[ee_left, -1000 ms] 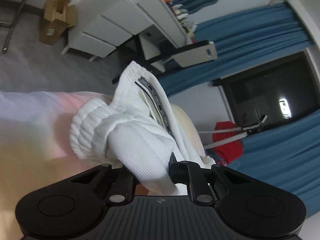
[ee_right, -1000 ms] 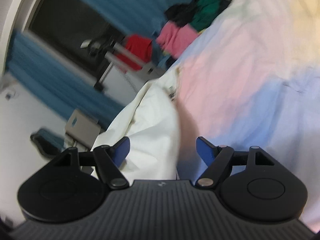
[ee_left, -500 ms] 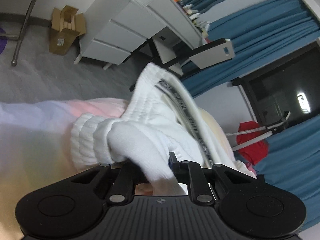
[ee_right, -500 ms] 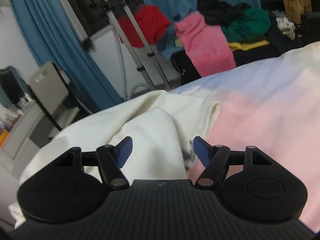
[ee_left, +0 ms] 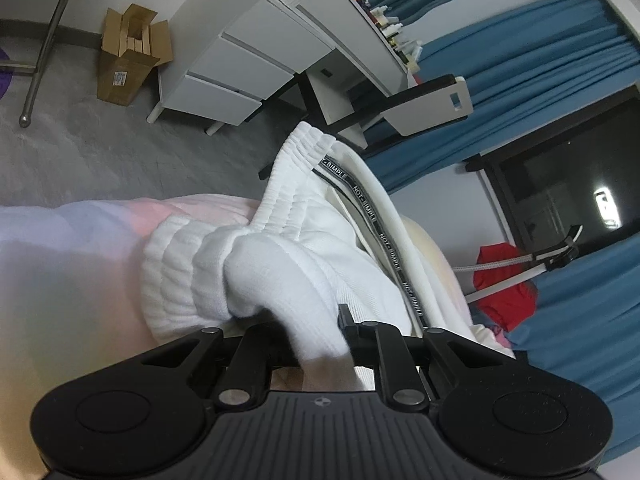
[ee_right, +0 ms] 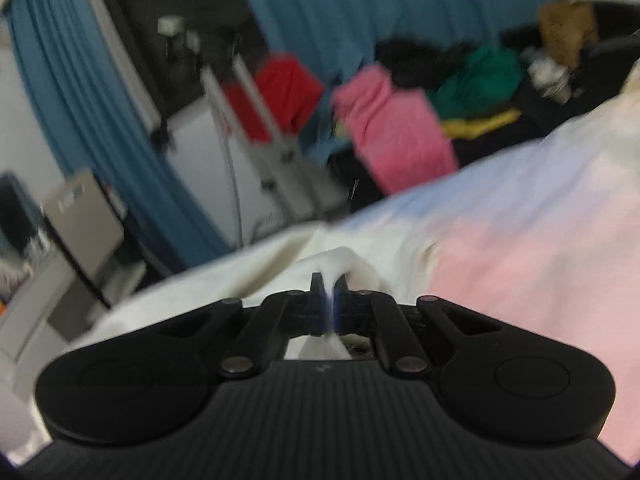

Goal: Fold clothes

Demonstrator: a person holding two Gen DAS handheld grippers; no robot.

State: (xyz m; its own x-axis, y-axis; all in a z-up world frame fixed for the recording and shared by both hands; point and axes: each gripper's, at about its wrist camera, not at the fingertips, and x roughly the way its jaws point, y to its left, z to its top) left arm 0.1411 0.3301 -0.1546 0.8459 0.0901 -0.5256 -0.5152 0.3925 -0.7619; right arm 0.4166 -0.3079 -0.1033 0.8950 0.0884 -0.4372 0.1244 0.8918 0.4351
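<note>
**Two pinches on the garment, both thin**

The white garment [ee_left: 304, 248] lies bunched at the bed [ee_left: 72, 248] edge. My left tool [ee_left: 308, 332] is clamped on a thick ribbed fold; my right tool [ee_right: 329, 300] is clamped on a thin peak of the same cloth. Risks: the thin pinch slips when I lift, the drawcord [ee_left: 380, 232] snags, or the bunch slides off toward the floor [ee_left: 100, 152].

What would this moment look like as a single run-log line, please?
step: fold clothes | left gripper: shut on white garment | right gripper: shut on white garment | surface: pastel bedsheet
</note>
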